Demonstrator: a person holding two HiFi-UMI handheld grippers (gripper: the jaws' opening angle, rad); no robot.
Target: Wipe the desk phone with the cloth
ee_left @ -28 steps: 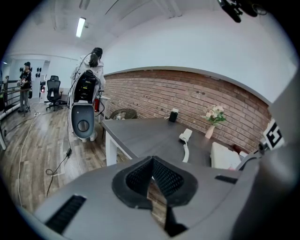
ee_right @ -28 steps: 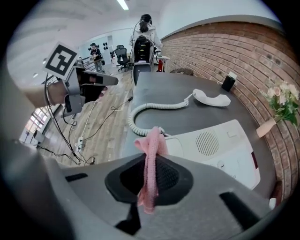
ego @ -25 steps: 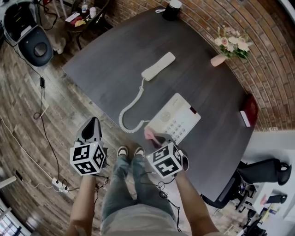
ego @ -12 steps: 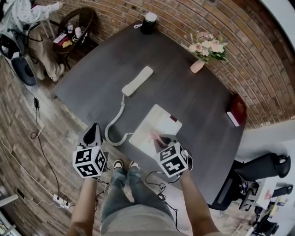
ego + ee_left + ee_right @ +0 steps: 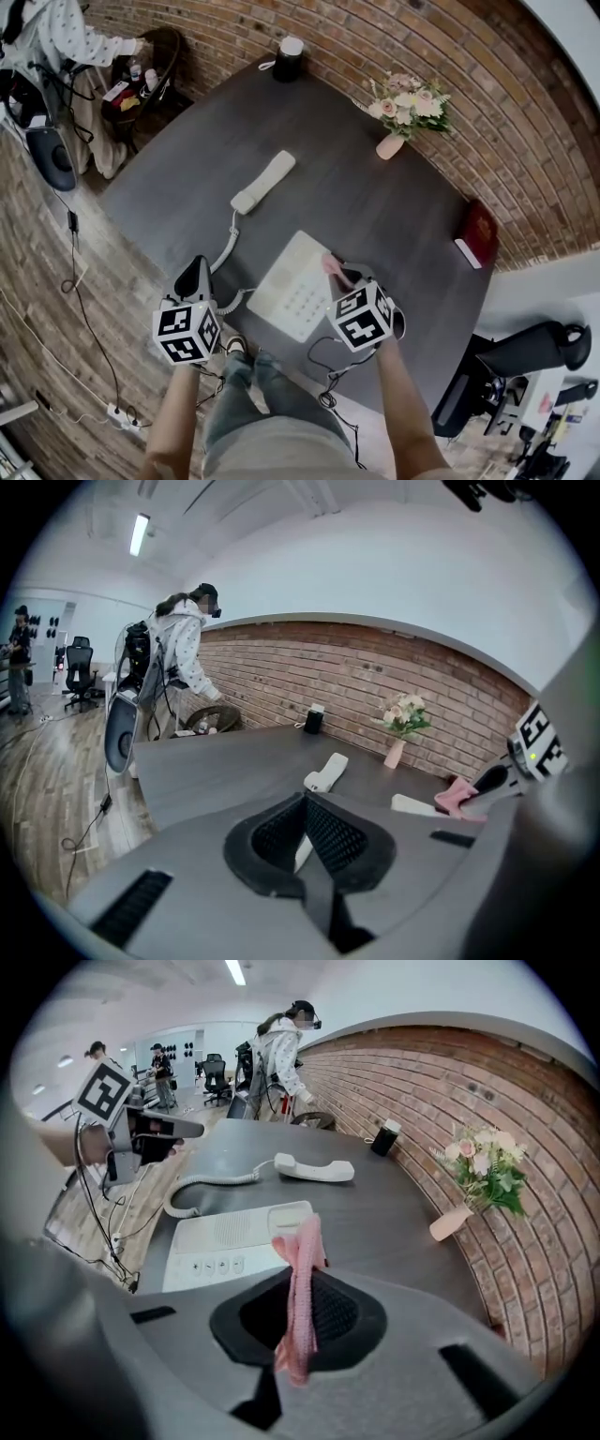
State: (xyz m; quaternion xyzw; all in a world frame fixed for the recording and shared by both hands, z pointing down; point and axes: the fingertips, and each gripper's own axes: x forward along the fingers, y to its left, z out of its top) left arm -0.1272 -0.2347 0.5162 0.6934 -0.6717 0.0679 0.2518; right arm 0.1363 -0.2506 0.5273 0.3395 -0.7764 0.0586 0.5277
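Jaws of the right gripper (image 5: 302, 1288) are clenched on a pink fabric cloth (image 5: 305, 1241), held at the far right edge of the white plastic desk phone base (image 5: 292, 291). Left gripper (image 5: 305, 801) jaws are pressed together, holding nothing. The white handset (image 5: 262, 181) lies apart on the dark round table (image 5: 375, 206).

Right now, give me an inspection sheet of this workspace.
Surface: dark table, nothing spilled seen.
Job's things: phone base near the front edge; handset off it, lying farther back; pink cloth.
Clutter: flower vase, red flat item, black cylinder toward the wall.
Grippers: left gripper shut, empty; right gripper shut on the cloth, at the phone base.
Cables: coiled cord joins handset and base; floor cables.
Surroundings: brick wall, a person, office chair.
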